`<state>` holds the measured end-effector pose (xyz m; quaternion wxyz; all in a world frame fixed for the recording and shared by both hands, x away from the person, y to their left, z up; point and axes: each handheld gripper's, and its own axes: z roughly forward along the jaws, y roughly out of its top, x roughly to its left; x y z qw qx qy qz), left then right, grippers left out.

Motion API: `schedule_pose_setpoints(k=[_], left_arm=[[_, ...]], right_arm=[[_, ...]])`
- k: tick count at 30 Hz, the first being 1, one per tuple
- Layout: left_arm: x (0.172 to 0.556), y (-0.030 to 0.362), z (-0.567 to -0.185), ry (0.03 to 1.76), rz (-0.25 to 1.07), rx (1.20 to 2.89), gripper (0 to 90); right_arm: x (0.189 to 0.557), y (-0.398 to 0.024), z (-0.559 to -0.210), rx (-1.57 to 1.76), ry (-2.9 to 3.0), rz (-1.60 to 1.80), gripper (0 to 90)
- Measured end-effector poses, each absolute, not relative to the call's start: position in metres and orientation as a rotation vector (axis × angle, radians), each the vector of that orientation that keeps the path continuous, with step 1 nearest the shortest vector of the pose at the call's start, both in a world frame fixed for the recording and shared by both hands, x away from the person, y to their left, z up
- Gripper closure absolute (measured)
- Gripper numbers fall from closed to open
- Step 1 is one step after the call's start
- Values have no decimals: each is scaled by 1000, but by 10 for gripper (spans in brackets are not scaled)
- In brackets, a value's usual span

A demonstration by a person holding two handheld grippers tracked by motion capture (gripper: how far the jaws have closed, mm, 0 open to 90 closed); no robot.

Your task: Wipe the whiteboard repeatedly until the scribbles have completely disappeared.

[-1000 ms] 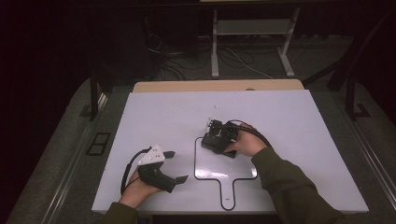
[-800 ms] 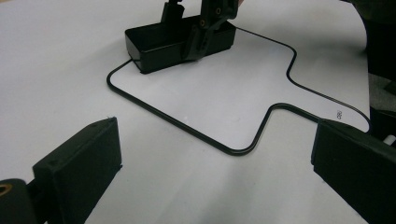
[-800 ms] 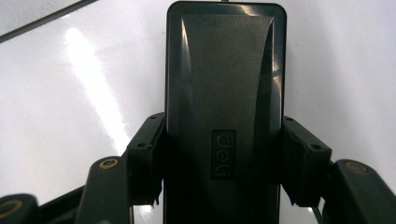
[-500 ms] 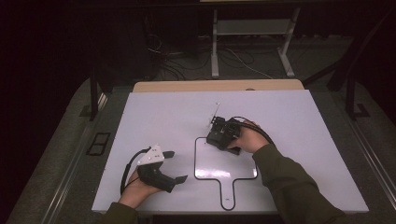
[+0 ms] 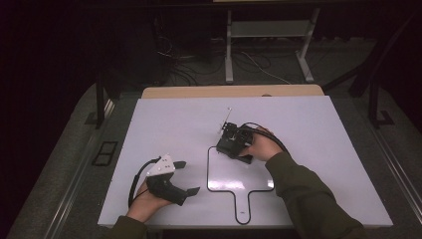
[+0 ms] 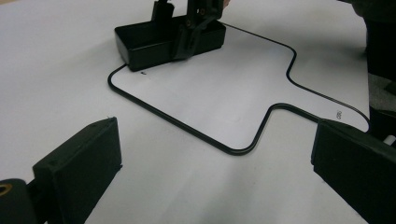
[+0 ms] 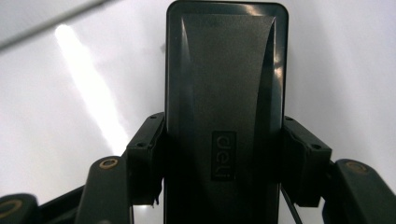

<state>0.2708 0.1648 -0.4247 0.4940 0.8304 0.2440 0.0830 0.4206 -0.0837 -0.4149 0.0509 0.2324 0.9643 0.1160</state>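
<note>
Since the earlier frames our right gripper (image 5: pixel 230 141) has carried the black box a little farther up the table, toward the far left corner of the black outline, while our left gripper stays where it was. From the high view we see the right gripper near the middle of the white table (image 5: pixel 318 129), our right hand (image 5: pixel 262 145) behind it, and the box beneath it too hidden to make out; it sits at the far left corner of the paddle-shaped outline (image 5: pixel 240 190). Our left gripper (image 5: pixel 186 178) rests at the near left of the table, just left of the outline, held by our left hand (image 5: pixel 147 203), its jaws spread apart with nothing between them. From the left gripper view we look between its two wide-apart jaws and across the outline (image 6: pixel 233 150) to the black box (image 6: pixel 154 42), which lies on the table at the outline's far corner with the right gripper's jaws clamped on its sides. From the right gripper view we see its jaws pressed against both long sides of the box (image 7: pixel 226 93), whose dark lid bears a "deli" logo, with white table on either side.
</note>
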Motion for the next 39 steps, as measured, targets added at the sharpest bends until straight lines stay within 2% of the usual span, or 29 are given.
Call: schedule_pose_setpoints(k=[16,26,34,39], left_arm=[[271,165,-424,582,205,2020,7],[270,167,-424,583,210,2019,7],[270,167,-424,585,210,2018,7],[269,169,-423,583,216,2017,8]], right_arm=[[424,-50,-422,638,2927,603,389],[443,-70,-423,765,2867,608,389],[420,-51,-423,615,2900,625,390],[438,-68,-423,724,2842,605,390]])
